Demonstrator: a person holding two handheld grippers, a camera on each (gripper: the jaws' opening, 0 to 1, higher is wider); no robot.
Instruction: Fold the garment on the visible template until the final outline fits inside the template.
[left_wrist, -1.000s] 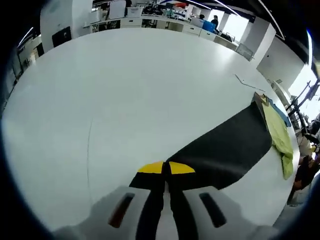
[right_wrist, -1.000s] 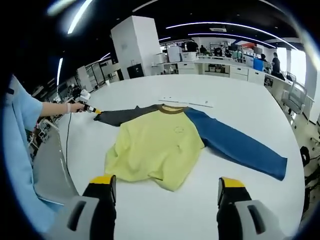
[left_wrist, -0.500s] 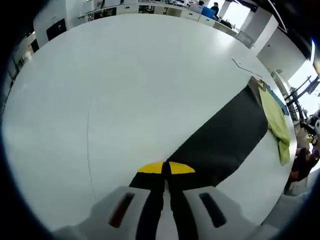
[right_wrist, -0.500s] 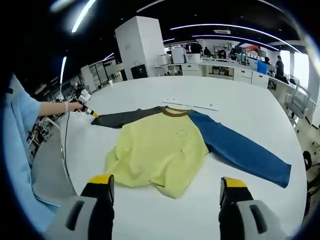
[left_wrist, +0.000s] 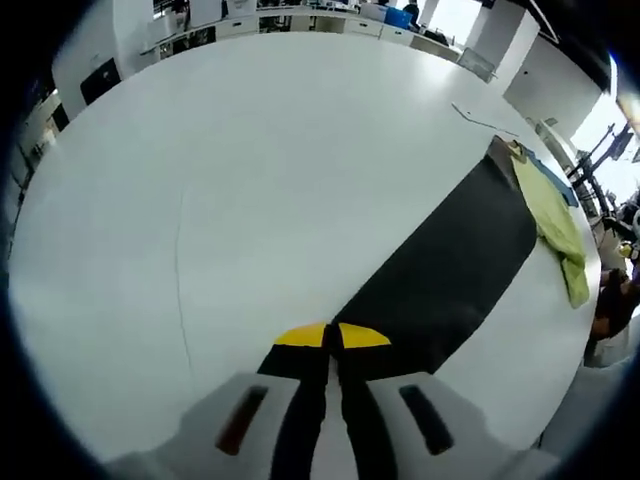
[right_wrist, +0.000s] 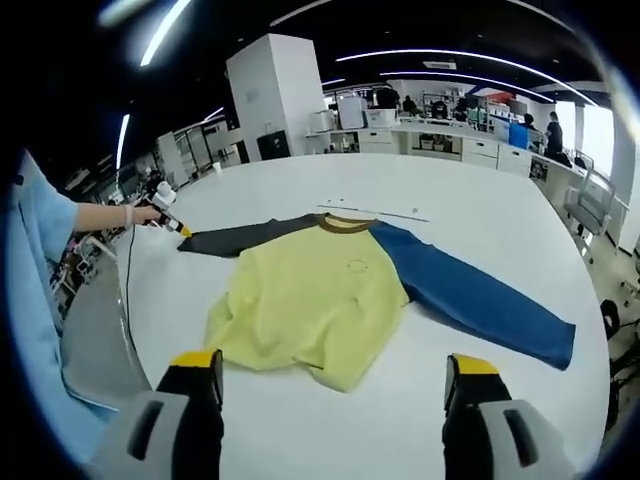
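Your left tool (left_wrist: 332, 338) is clamping dark sleeve (left_wrist: 440, 272) cuff; right tool (right_wrist: 325, 368) is hanging apart before shirt (right_wrist: 305, 305). Fabric is looking soft, light; take hems.

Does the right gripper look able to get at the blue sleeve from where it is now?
Probably yes: the right gripper is open, and bare table lies between it and the blue sleeve.

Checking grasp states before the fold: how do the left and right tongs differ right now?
The left tongs are closed on the dark sleeve; the right tongs stand wide open, holding nothing. The left sits at the sleeve's end, while the right hovers short of the yellow body's hem. Both have yellow tips.
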